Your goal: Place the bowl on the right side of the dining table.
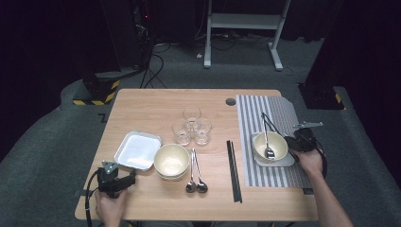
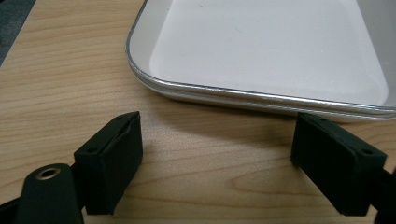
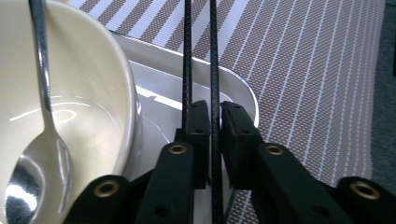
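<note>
Left gripper point(image 1: 124, 180) rests on the table point(image 1: 156, 198) near the front edge, jaws spread wide and empty, aimed at the near rim of the metal tray point(image 2: 261, 60) just ahead of it — close, but not touching. Right gripper point(image 3: 214, 122) is closed on a pair of black chopsticks point(image 3: 200, 56), pinched between its jaws and held over the white plate point(image 3: 196, 88) that sits on the striped mat point(image 3: 317, 70). Beside them on that plate stands a cream bowl point(image 3: 93, 93) with a spoon point(image 3: 44, 140) in it.

Further in, on the bare wood, lie a second pair of chopsticks point(image 1: 234, 171), two spoons point(image 1: 195, 177), another cream bowl point(image 1: 171, 160) and, beyond, three glass cups point(image 1: 191, 126).

This looks like laying a place setting — the chopsticks seem to be the piece in hand. The next move probably calls for lowering them flat by the bowl without knocking the spoon, then letting go.
</note>
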The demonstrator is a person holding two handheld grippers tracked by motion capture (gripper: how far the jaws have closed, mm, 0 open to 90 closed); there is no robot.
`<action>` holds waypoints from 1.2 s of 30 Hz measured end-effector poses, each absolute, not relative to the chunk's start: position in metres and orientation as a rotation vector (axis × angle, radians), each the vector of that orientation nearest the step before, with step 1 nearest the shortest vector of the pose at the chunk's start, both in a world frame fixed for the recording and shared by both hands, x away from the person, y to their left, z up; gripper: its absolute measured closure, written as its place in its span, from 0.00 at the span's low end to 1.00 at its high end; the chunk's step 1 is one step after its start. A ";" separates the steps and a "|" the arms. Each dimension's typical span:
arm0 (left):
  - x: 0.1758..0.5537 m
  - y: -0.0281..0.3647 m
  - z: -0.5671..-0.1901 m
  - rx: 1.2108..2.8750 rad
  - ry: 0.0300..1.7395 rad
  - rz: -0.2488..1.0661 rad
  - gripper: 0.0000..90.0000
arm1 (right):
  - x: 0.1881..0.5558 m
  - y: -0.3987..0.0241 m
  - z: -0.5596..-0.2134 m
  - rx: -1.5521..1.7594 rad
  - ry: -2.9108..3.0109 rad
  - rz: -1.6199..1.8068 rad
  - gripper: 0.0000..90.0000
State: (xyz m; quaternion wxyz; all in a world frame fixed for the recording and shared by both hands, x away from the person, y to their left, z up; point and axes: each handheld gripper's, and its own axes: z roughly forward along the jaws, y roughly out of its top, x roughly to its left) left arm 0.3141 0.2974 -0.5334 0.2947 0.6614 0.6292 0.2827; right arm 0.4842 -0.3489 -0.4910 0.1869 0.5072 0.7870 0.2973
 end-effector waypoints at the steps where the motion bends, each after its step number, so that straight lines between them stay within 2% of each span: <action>1: 0.314 0.297 -0.533 1.760 1.674 0.752 0.19 | 0.484 -0.349 -0.491 1.429 2.217 0.837 0.89; 9: 0.314 0.297 -0.533 1.760 1.674 0.752 0.19 | 0.482 -0.350 -0.487 1.436 2.184 0.860 0.89; 15: 0.314 0.297 -0.533 1.760 1.674 0.752 0.19 | 0.479 -0.355 -0.483 1.439 2.134 0.855 1.00; 36: 0.314 0.297 -0.533 1.761 1.674 0.752 0.19 | 0.483 -0.355 -0.492 1.474 2.170 0.820 0.99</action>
